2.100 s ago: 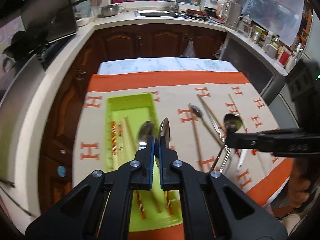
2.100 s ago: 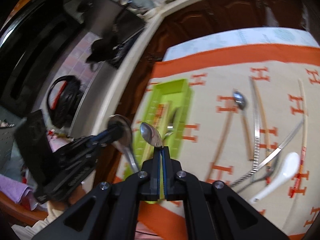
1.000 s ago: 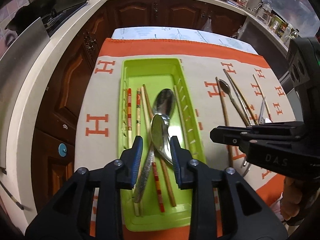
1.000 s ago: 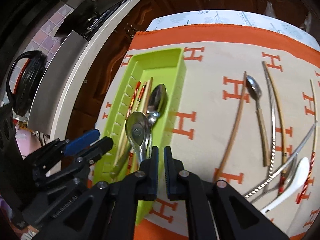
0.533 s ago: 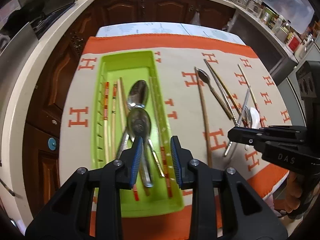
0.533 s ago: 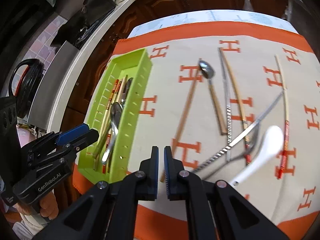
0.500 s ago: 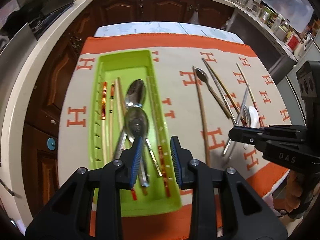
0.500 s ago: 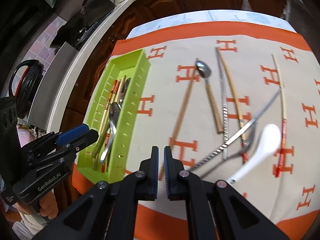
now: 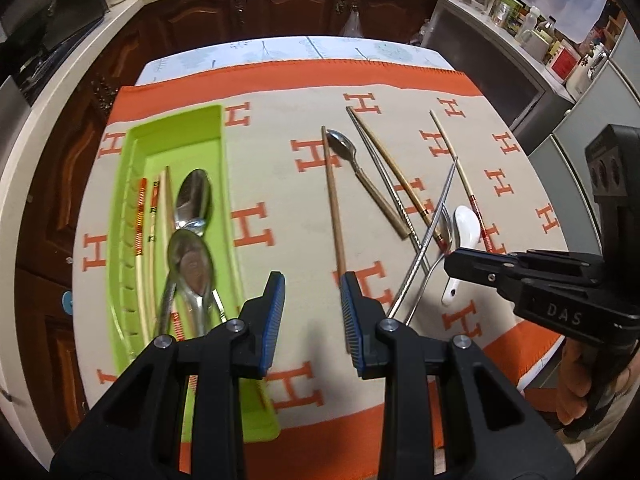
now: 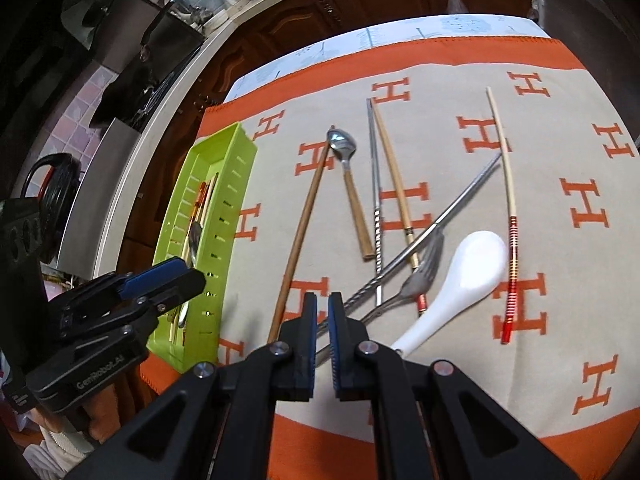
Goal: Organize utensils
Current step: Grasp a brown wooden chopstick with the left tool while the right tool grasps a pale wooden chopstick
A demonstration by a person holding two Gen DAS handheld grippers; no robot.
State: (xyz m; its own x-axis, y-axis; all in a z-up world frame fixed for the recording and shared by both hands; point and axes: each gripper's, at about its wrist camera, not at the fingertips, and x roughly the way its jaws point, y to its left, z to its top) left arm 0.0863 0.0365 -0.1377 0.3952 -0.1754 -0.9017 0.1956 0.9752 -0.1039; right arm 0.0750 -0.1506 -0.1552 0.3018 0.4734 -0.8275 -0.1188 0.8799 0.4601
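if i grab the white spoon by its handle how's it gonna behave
The white spoon looks glazed ceramic, so probably slick and chippable. Its big bowl likely makes it front-heavy, so it may pivot in a handle grip. The fork lies alongside, so it may get nudged.

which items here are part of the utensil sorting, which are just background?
Job:
- green tray, two metal spoons and chopsticks inside
- loose on cloth: white spoon, small spoon, wooden chopstick, metal chopsticks

Background:
- patterned cloth
- black kettle
- jars on counter
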